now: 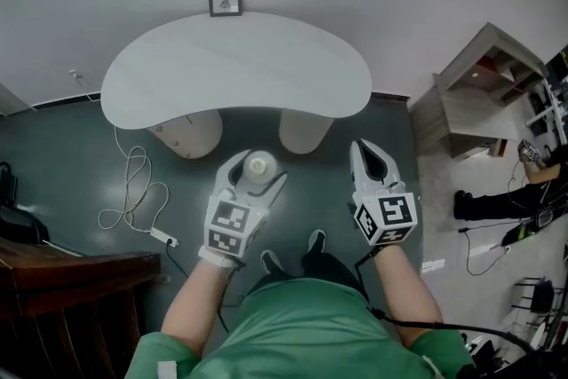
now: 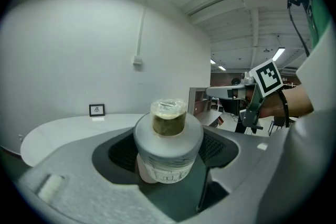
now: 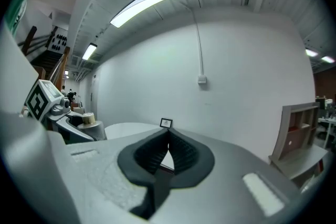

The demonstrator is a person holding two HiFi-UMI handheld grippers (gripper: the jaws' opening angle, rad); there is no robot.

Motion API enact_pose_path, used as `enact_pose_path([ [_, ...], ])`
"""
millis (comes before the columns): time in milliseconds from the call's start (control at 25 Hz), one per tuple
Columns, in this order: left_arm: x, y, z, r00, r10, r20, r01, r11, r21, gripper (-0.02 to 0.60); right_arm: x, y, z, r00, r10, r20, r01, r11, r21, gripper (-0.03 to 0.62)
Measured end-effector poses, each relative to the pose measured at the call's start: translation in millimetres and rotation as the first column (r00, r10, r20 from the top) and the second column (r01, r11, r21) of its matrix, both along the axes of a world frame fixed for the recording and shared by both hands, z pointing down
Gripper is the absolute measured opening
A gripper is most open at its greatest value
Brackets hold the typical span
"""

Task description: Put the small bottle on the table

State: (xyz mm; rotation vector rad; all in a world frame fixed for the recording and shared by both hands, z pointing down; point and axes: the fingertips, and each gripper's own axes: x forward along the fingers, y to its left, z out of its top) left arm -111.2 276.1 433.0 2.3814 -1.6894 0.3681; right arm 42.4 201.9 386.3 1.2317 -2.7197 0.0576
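Left gripper (image 1: 257, 173): jaws clamped on the small bottle (image 2: 168, 139), one each side of its white body. The bottle is upright, with its clear-wrapped brownish cap on top. It's held in the air over the dark floor, just short of the near edge of the white kidney-shaped table (image 1: 235, 67), not touching it.

Right gripper (image 1: 373, 160): jaws closed tip to tip, nothing between them. It's level with the left gripper, also short of the table's near edge.

On the table: a small framed picture (image 1: 225, 4) at the far edge, by the wall.

Under the table: two round pedestal legs (image 1: 306, 130).

Left of the table: a white cable and power strip (image 1: 133, 191) on the floor.

Right of the table: a wooden shelf unit (image 1: 479, 89), well apart.
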Motion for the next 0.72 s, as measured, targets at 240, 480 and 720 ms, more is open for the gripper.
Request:
enact_pose_path([
  [240, -1, -22, 4, 1.0, 0.0, -0.001, 0.001, 1.0, 0.008, 0.344, -2, -23, 7, 1.0, 0.009, 0.022, -0.009, 1.0, -0.003, -0.005],
  [480, -2, -54, 9, 0.999, -0.029, 0.021, 0.029, 0.999, -0.019, 0.344, -15, -63, 12, 0.997, -0.04, 0.069, 0.041, 0.999, -0.019, -0.005],
  [720, -5, -106, 3, 0.994, -0.1, 0.051, 0.101, 0.995, -0.013, 0.344, -17, -118, 17, 0.992, -0.088, 0.093, 0.092, 0.995, -0.039, -0.005],
])
